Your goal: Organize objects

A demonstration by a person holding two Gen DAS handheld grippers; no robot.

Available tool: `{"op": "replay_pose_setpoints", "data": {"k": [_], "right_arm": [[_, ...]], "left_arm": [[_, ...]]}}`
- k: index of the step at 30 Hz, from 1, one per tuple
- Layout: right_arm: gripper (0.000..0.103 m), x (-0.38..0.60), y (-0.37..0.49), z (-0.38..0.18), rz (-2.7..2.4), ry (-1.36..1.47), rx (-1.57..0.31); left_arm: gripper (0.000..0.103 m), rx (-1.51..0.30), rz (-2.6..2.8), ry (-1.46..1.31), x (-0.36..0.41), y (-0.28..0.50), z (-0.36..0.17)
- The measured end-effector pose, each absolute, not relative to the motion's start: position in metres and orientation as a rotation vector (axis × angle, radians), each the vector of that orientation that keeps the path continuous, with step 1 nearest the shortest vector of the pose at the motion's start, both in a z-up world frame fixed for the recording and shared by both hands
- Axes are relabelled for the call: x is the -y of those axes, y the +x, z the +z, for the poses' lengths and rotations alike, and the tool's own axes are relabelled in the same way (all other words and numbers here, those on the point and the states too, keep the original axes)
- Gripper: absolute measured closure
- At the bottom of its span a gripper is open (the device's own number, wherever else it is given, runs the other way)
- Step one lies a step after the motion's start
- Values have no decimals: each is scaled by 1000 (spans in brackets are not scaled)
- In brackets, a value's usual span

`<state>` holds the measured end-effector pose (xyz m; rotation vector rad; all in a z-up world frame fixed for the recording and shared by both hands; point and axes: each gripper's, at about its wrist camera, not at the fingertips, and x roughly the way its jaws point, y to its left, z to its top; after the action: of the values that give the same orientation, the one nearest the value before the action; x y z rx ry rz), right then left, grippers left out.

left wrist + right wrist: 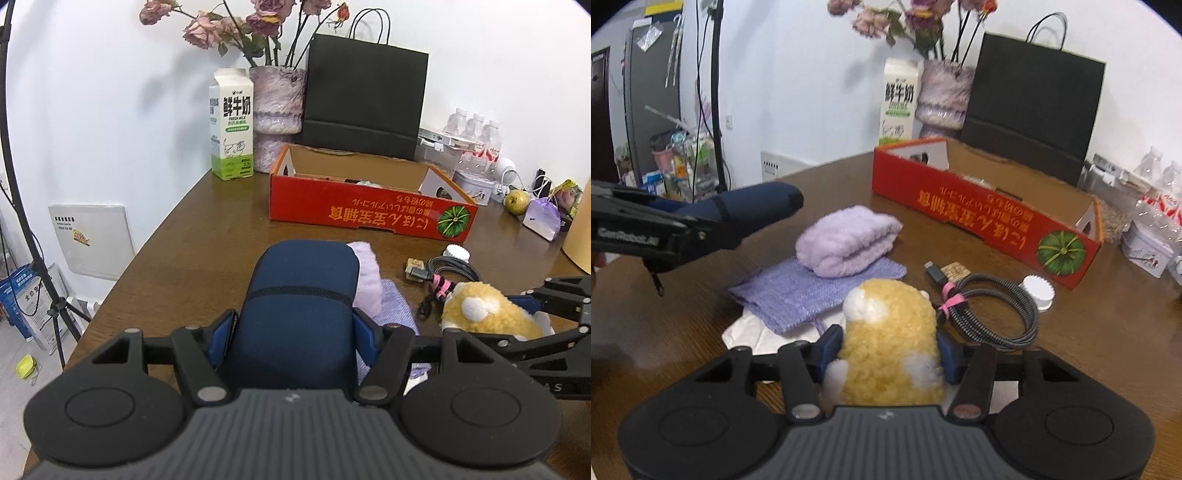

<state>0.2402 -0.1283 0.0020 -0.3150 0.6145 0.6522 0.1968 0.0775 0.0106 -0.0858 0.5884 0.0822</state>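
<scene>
My left gripper (295,332) is shut on a navy blue zip pouch (299,302), held above the table; it also shows in the right wrist view (738,210). My right gripper (888,350) is shut on a yellow and white plush toy (886,339), also seen at the right of the left wrist view (487,314). A rolled lilac towel (846,240) lies on a purple knitted cloth (798,291) ahead of both. The open red cardboard box (369,214) stands further back on the wooden table (207,236).
A coiled braided cable (993,314), a white cap (1038,291) and a small cork piece (955,271) lie right of the plush. A milk carton (232,125), flower vase (277,114) and black paper bag (364,99) stand behind the box. Bottles, a tin and a pear (517,201) sit right.
</scene>
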Motion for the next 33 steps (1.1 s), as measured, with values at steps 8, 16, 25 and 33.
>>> {"op": "replay_pose_setpoints", "data": {"k": [8, 16, 25, 33], "right_arm": [[51, 141, 238, 25, 610, -280, -542], [51, 136, 257, 36, 596, -267, -513], [51, 128, 294, 48, 578, -252, -475], [51, 121, 336, 53, 539, -231, -449]], "left_arm": [[37, -561, 69, -72, -66, 206, 24], [37, -540, 52, -56, -56, 232, 36], [38, -520, 34, -45, -50, 280, 48], [38, -502, 33, -51, -48, 327, 54]]}}
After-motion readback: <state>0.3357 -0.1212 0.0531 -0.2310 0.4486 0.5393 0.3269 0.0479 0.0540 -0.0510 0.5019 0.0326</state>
